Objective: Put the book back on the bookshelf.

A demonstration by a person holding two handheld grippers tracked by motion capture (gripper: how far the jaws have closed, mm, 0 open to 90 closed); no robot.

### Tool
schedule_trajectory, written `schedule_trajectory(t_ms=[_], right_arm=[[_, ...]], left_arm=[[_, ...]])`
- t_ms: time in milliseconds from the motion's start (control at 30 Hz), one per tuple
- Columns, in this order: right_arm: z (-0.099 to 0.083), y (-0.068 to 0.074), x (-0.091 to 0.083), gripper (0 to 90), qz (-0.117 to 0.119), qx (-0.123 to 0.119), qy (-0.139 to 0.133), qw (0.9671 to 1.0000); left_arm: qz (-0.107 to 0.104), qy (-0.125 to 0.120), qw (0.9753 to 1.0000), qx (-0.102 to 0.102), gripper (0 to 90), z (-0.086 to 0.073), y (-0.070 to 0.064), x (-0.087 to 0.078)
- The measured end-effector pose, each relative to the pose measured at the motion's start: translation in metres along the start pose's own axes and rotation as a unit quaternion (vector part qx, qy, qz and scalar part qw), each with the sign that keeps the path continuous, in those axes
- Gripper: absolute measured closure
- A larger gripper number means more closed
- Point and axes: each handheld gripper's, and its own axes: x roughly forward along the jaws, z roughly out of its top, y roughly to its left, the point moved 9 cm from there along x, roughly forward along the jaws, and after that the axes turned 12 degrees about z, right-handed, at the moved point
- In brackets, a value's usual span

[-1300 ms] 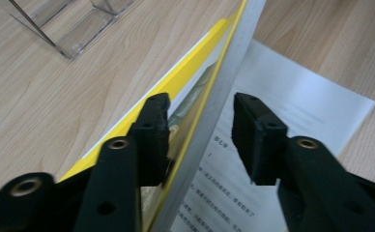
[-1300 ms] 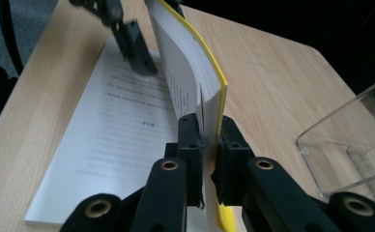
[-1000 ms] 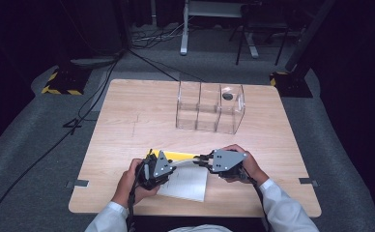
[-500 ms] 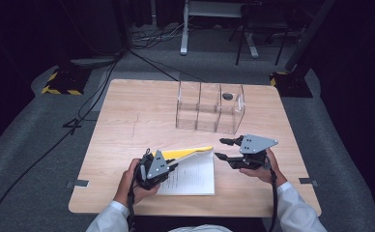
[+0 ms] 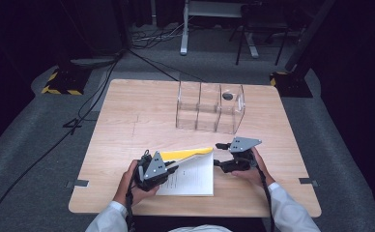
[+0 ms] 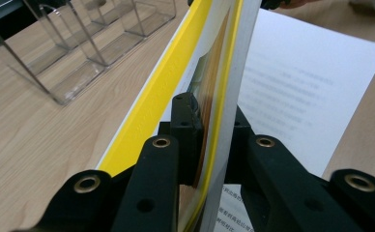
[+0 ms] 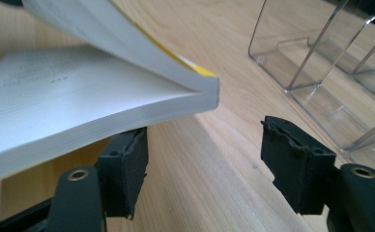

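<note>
Dark room, pale wood worktop (image 5: pixel 127 125). High view showed whole layout: clear divided box (image 5: pixel 209 107) at far side, open book (image 5: pixel 190 169) near front edge between both hands. Left gripper (image 6: pixel 209 145) view showed what high view hid: fingers clenched on yellow cover and first pages, lifted on edge. Right gripper (image 7: pixel 205 169) fingers released, just beside book's corner. Book's long axis ran front-to-back, spine leftward.

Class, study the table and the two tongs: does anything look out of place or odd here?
Yes: the book lies half open. The left tongs pinch its yellow cover and some pages, lifting them off the rest. The right tongs are open beside its spine. The clear organiser stands square.
</note>
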Motion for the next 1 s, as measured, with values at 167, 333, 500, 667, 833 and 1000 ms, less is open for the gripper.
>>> schedule_trajectory(t_ms=[167,333,500,667,833,1000], right_arm=[[0.024,0.0,-0.022,39.2,-0.026,0.006,-0.056,0.9981],[0.041,0.0,-0.034,42.4,-0.045,-0.001,-0.08,0.9958],[0.069,0.01,-0.045,44.8,-0.072,-0.037,-0.098,0.9919],[0.096,0.026,-0.037,45.0,-0.061,-0.058,-0.1,0.9914],[0.113,0.047,-0.017,42.2,-0.039,-0.086,-0.096,0.9909],[0.116,0.068,0.013,40.3,-0.011,-0.1,-0.073,0.9922]], left_arm=[[-0.034,-0.016,0.9992,-0.008,80.6,0.01,-0.005,0.001],[-0.048,-0.034,0.9983,-0.008,80.5,0.022,-0.009,0.003],[-0.054,-0.051,0.9972,-0.008,80.3,0.026,-0.01,0.0],[-0.04,-0.059,0.9971,-0.028,79.8,0.017,0.003,-0.014],[-0.03,-0.06,0.9965,-0.048,79.7,0.004,0.013,-0.028],[-0.023,-0.057,0.9967,-0.053,76.0,-0.012,0.018,-0.04]])
